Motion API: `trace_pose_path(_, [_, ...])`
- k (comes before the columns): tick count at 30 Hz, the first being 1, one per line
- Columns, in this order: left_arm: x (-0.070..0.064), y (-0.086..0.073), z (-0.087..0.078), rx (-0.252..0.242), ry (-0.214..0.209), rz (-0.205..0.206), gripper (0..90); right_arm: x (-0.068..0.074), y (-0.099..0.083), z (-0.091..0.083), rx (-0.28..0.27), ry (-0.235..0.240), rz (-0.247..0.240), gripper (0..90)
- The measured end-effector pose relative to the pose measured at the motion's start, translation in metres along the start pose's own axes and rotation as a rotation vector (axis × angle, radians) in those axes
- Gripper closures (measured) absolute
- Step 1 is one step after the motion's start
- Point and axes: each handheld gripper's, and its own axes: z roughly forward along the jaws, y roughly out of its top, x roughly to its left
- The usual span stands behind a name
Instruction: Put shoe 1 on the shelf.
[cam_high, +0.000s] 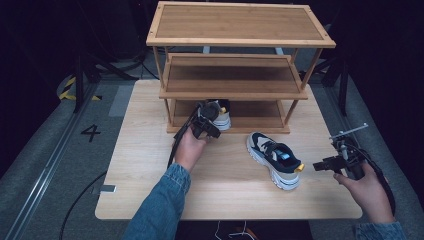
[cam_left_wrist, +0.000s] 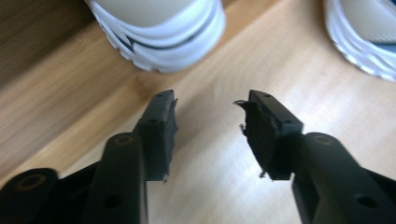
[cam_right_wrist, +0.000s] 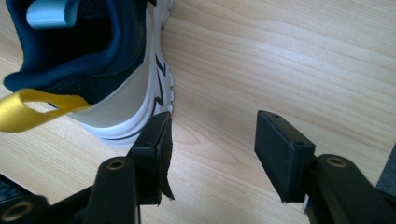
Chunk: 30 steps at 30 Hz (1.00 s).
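A navy, beige and white sneaker (cam_high: 274, 159) with a yellow heel loop lies on the table, toe toward the rack. Its heel (cam_right_wrist: 112, 93) appears close in the right gripper view, just left of my open right gripper (cam_right_wrist: 212, 140), which holds nothing. In the high view the right gripper (cam_high: 320, 165) hovers just right of that heel. A second sneaker (cam_high: 221, 116) stands on the bottom shelf of the wooden rack (cam_high: 235, 90); its white heel (cam_left_wrist: 163, 32) is just ahead of my open left gripper (cam_left_wrist: 210, 126). From above, the left gripper (cam_high: 206, 121) sits at the shelf's front edge.
The bamboo rack has three tiers; its top (cam_high: 240, 22) and middle (cam_high: 230, 75) shelves are bare. The light wooden table (cam_high: 150, 150) has free surface left and front. Grey floor and dark stands surround the table.
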Motion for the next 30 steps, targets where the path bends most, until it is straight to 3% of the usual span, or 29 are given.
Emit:
trace_pose_path(4, [-0.004,-0.014,-0.021,0.032,-0.048,0.038,46.6,0.004,0.005,0.002,0.005,0.001,-0.016,47.2])
trace_pose_path(9, [-0.007,-0.035,-0.036,0.03,-0.081,0.048,40.8,0.007,0.009,0.003,0.011,0.007,-0.03,48.4])
trace_pose_path(11, [-0.008,-0.042,-0.039,0.03,-0.098,0.033,37.6,0.007,0.01,0.003,0.014,0.008,-0.026,49.1])
trace_pose_path(14, [-0.011,-0.048,-0.046,0.057,-0.084,0.022,33.3,0.009,0.012,0.003,0.016,0.008,-0.036,50.7])
trace_pose_path(16, [-0.012,-0.051,-0.049,0.048,-0.078,0.008,32.4,0.01,0.012,0.003,0.017,0.01,-0.037,51.9])
trace_pose_path(22, [-0.014,-0.063,-0.062,0.07,-0.05,-0.007,16.4,0.017,0.012,0.005,0.054,-0.013,-0.075,69.2])
trace_pose_path(28, [-0.014,-0.067,-0.069,0.052,-0.046,0.01,16.7,0.025,0.014,0.01,0.073,-0.013,-0.109,73.8])
trace_pose_path(30, [-0.014,-0.069,-0.071,0.05,-0.023,0.009,16.7,0.032,0.016,0.015,0.08,-0.006,-0.129,73.1])
